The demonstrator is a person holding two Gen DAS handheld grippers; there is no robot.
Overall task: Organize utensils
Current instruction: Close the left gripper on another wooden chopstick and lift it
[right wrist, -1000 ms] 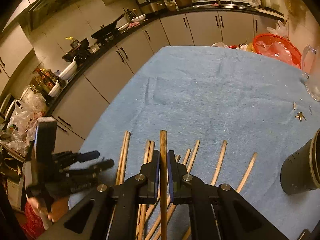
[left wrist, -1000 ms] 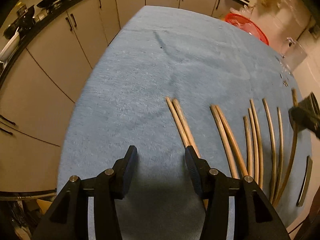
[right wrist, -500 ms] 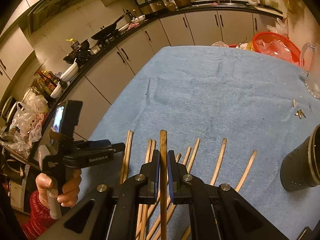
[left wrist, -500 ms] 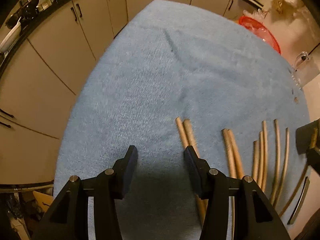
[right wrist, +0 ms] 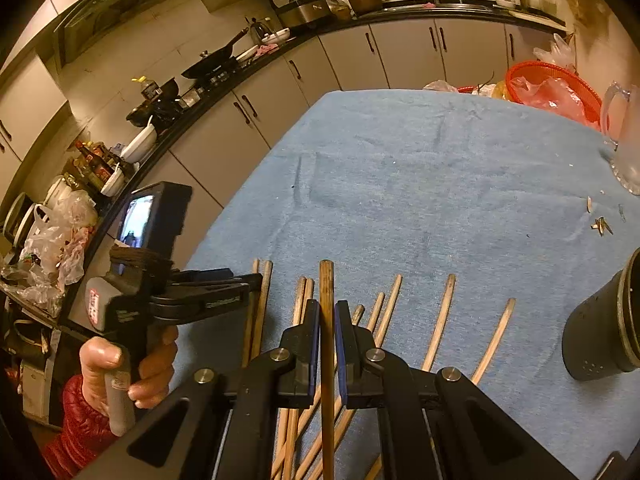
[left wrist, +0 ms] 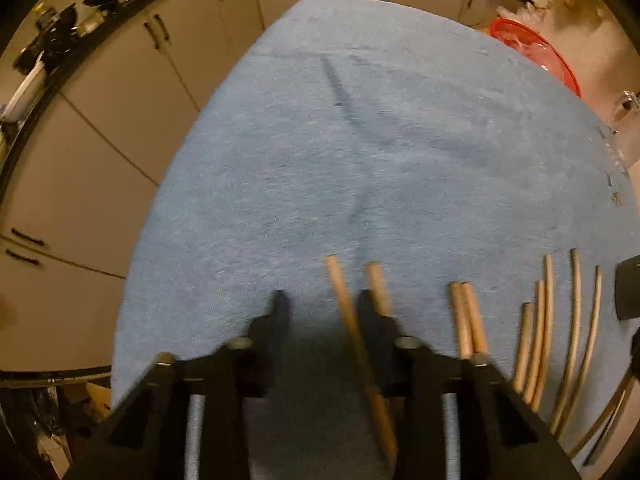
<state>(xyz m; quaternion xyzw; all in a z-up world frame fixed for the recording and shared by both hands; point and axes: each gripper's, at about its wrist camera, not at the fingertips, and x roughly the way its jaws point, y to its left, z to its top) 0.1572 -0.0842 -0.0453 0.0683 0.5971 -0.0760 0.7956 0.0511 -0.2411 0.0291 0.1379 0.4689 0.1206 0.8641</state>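
The task looks just begun: most chopsticks (right wrist: pixel 440 320) lie loose on the blue cloth (right wrist: pixel 440 184), the dark holder (right wrist: pixel 604 328) apart at right. The right gripper (right wrist: pixel 327 316) clamps one chopstick (right wrist: pixel 326 280); the left gripper (left wrist: pixel 320 312) is closing around another chopstick (left wrist: pixel 348 320) (pads not pressing). Beyond them the cloth is free, its edge near the left gripper.

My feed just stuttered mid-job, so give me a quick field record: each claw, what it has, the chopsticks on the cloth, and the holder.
left claw: jaws closing, one chopstick between them, pads not yet pressing on it
right claw: shut on a single chopstick, lifted off the cloth
loose chopsticks: lying roughly side by side on the blue cloth
dark holder: at the right edge of the right wrist view, contents not visible
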